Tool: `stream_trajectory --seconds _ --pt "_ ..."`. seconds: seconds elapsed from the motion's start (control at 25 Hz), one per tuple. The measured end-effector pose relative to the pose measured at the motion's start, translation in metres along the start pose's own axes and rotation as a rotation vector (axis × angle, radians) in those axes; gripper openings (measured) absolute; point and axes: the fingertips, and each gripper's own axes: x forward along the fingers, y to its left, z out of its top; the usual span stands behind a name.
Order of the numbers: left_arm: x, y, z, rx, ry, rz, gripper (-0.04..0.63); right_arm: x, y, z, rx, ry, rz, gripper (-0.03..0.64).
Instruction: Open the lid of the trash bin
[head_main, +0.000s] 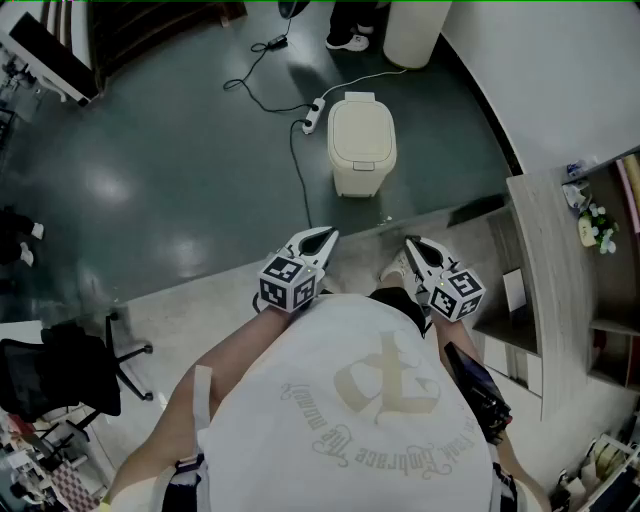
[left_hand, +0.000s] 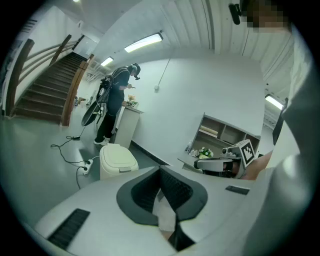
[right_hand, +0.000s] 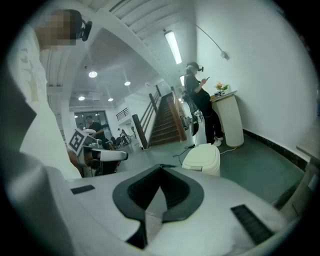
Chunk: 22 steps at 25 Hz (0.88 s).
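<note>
A glossy dark green floor (head_main: 180, 170) fills most of the head view, and the trash bin (head_main: 361, 145) stands on it, close to a curved white wall. Every place below is given from that bin.

Far behind the bin, a wooden staircase (left_hand: 45, 95) climbs away. To the bin's right and nearer the camera stands a pale wood shelf unit (head_main: 560, 290). Nearest the camera, on a lighter strip of floor well short of the bin, is the person holding the grippers, seen from above in a white printed shirt (head_main: 350, 420). Just beyond the bin another person (left_hand: 116, 102) in dark clothes stands facing a tall white pedestal (left_hand: 127, 125). Far to the bin's left and towards the camera sits a black office chair (head_main: 60, 370).

The trash bin itself is small and cream-coloured, with a rounded lid (head_main: 362, 130) lying flat and closed.

The left gripper (head_main: 325, 237) and right gripper (head_main: 412, 243) are held side by side in front of the holder's chest, both pointing towards the bin and well apart from it. In the left gripper view the left gripper's jaws meet at their tips with nothing between them, and the bin shows beyond them to the left. In the right gripper view the right gripper's jaws are likewise pressed together and empty, with the bin beyond them to the right.

A white power strip (head_main: 313, 115) lies on the floor just left of the bin, with a dark cable (head_main: 297, 170) trailing from it. A small bunch of flowers (head_main: 598, 225) sits on the shelf unit.
</note>
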Motion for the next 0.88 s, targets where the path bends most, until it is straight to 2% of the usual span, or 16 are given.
stream_trajectory --seconds 0.28,0.88 --pt "-0.001 0.003 -0.002 -0.018 -0.009 0.014 0.014 0.005 0.000 0.010 -0.025 0.007 0.015 0.005" --pt "0.012 0.007 -0.006 -0.025 0.011 0.003 0.014 0.003 -0.016 0.003 -0.001 0.011 -0.049 0.005"
